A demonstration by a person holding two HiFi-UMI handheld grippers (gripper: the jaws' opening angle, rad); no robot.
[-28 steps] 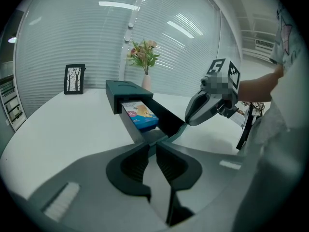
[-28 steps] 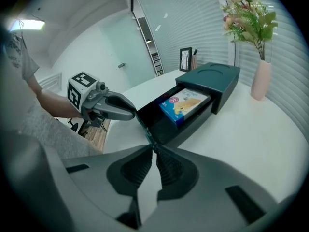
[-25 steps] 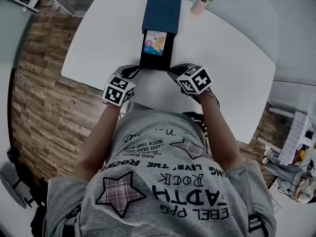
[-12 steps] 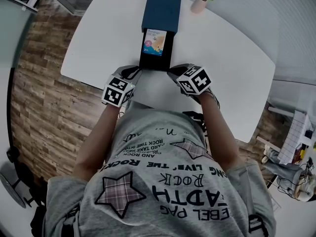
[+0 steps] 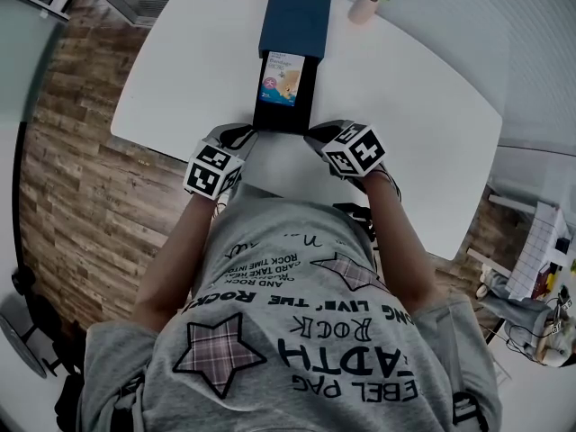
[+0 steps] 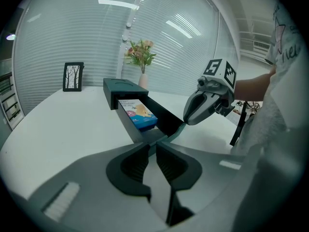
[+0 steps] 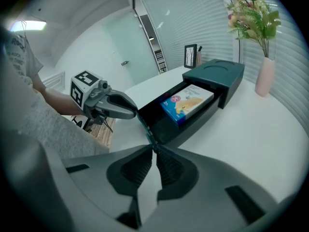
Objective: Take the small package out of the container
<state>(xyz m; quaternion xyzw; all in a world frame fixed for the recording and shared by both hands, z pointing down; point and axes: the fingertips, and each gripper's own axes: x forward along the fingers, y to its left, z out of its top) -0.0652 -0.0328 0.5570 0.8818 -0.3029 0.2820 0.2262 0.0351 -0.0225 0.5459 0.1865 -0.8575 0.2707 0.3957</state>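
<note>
Left gripper [image 5: 241, 136] and right gripper [image 5: 313, 135] each pinch near lip of drawer [image 5: 304, 106] protruding from dark container [image 5: 295, 16]; small package [image 5: 281, 77] lies inside.

**Both grippers pinched shut at the tray's near end**

In the head view the bare left forearm [image 5: 175, 241] reaches in from 7 o'clock and the bare right forearm [image 5: 407, 232] from 5 o'clock. Each carries a grey two-jaw tool angled downward.

The left gripper [image 5: 247, 134] points toward 1 o'clock and the right gripper [image 5: 311, 134] toward 11 o'clock, so their tips converge with a gap between them.

Each gripper's own view shows its ribbed jaws nearly together, pinching the thin near edge of the dark pull-out tray [image 5: 281, 117], one at each corner.
</note>
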